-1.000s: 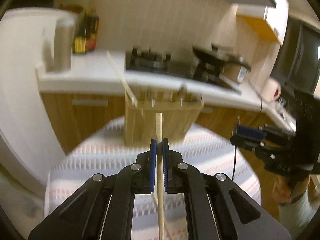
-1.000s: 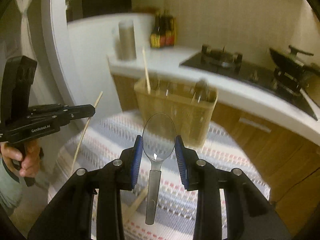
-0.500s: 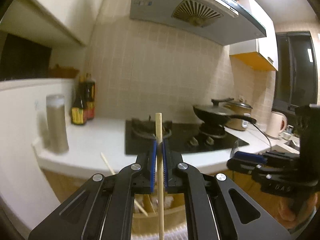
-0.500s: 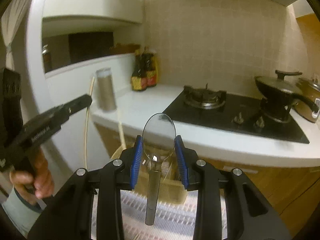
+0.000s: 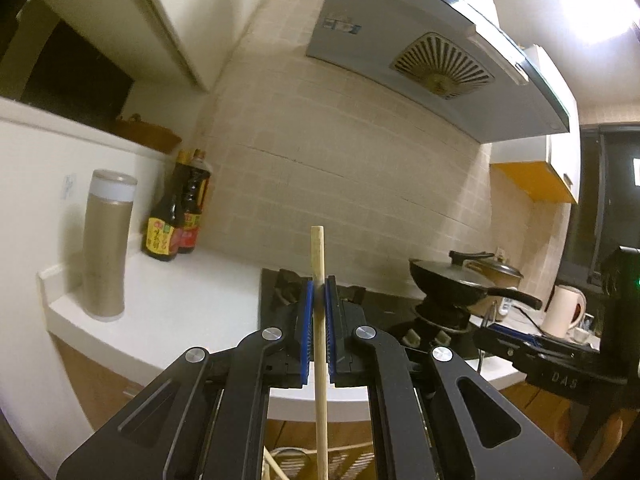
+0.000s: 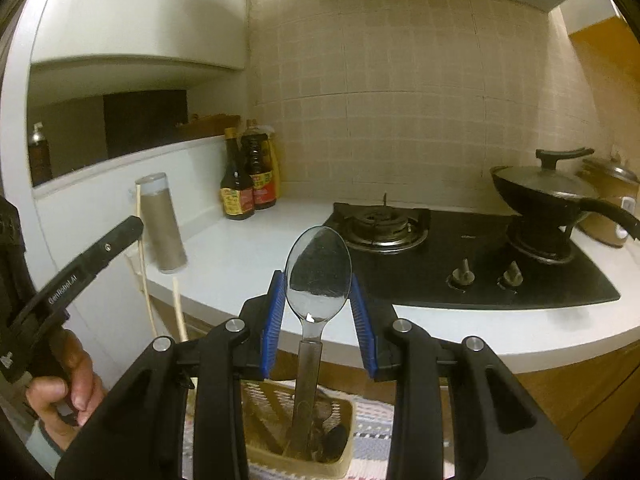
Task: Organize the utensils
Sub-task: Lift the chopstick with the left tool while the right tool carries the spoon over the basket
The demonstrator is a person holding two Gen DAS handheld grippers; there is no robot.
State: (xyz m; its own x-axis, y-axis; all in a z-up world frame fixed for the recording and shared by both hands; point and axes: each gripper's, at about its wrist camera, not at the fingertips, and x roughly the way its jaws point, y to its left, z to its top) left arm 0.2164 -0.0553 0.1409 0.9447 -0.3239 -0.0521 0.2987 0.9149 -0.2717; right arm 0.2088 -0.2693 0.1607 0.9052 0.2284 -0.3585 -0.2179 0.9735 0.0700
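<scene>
The white kitchen surface [image 6: 256, 248] fills the background, with a black gas hob [image 6: 460, 256] toward 3 o'clock and a lidded pan [image 6: 548, 196] on it. At 6 o'clock in the right wrist view, a woven utensil basket [image 6: 304, 432] sits on a striped cloth [image 6: 376, 428]. The right gripper [image 6: 319, 308] has its fingers clamped on the bowl of a metal spoon [image 6: 318, 276], whose handle points down into the basket. The left gripper [image 5: 317, 320] squeezes a wooden chopstick [image 5: 319, 320] upright between its fingers, above the basket. Another chopstick [image 6: 179, 308] stands at 8 o'clock in the right wrist view.
</scene>
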